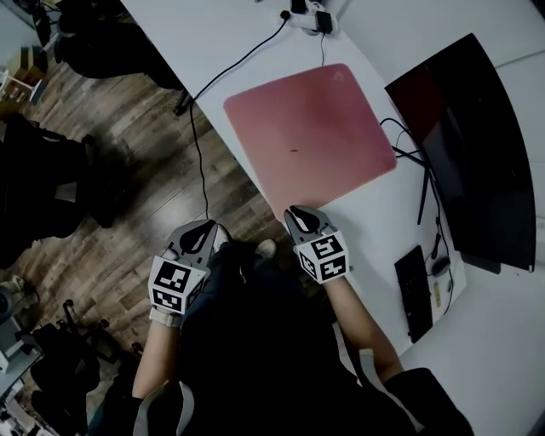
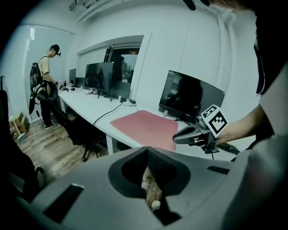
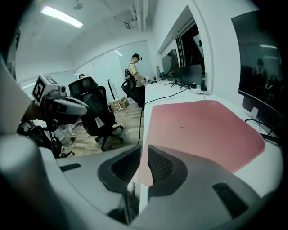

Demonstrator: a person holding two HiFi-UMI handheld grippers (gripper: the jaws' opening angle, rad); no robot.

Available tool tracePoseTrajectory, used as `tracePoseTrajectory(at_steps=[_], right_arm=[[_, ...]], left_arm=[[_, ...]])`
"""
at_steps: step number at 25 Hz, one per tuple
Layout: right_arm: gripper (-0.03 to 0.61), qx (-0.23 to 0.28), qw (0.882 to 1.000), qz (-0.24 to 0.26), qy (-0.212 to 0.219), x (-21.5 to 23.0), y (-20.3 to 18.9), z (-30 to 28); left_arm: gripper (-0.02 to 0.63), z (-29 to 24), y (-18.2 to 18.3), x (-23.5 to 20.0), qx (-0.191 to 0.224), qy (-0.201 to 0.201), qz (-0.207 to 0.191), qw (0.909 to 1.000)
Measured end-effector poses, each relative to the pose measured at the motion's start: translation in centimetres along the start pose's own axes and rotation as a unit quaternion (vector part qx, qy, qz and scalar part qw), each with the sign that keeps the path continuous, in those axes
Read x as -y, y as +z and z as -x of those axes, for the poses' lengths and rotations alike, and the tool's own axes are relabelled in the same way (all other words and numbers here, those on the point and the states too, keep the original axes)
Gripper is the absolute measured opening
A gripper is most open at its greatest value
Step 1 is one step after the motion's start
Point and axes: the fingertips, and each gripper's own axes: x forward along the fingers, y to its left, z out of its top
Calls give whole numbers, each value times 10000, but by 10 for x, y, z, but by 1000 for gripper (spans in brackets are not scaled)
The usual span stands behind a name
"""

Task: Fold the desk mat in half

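Observation:
A pink desk mat (image 1: 311, 136) lies flat on the white desk (image 1: 375, 230), its near corner by the desk's front edge. My right gripper (image 1: 295, 213) hovers just short of that corner, jaws parted by a thin slit with nothing between them; in the right gripper view (image 3: 144, 150) the mat (image 3: 202, 130) shows through the slit. My left gripper (image 1: 204, 228) hangs to the left, off the desk and over the wooden floor, shut and empty. Its own view (image 2: 147, 150) shows the mat (image 2: 144, 126) ahead and the right gripper (image 2: 177, 138) beside it.
A dark curved monitor (image 1: 468, 145) stands right of the mat, with a keyboard (image 1: 415, 294) and mouse (image 1: 439, 266) nearer me. A power strip (image 1: 311, 19) and black cable (image 1: 200, 162) run off the desk. An office chair (image 3: 96, 112) and a standing person (image 2: 45, 85) are on the floor side.

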Motion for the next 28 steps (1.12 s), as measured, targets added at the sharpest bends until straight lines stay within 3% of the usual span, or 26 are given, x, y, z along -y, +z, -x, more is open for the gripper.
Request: tracePoseTrajectory(at_steps=[4, 11, 20, 28], right_arm=[[140, -225, 9997, 69, -36, -2, -15, -18], [224, -556, 9974, 273, -362, -3, -36, -41], [273, -962, 9876, 808, -938, 3, -58, -63], [274, -1158, 9726, 1275, -1559, 14, -64, -67]], left_arm=[[8, 6, -16, -9, -187, 79, 32, 9998], [9, 23, -35, -33, -304, 179, 242, 9991], [8, 29, -50, -60, -427, 244, 317, 9983], [8, 32, -60, -74, -511, 209, 341, 9979]])
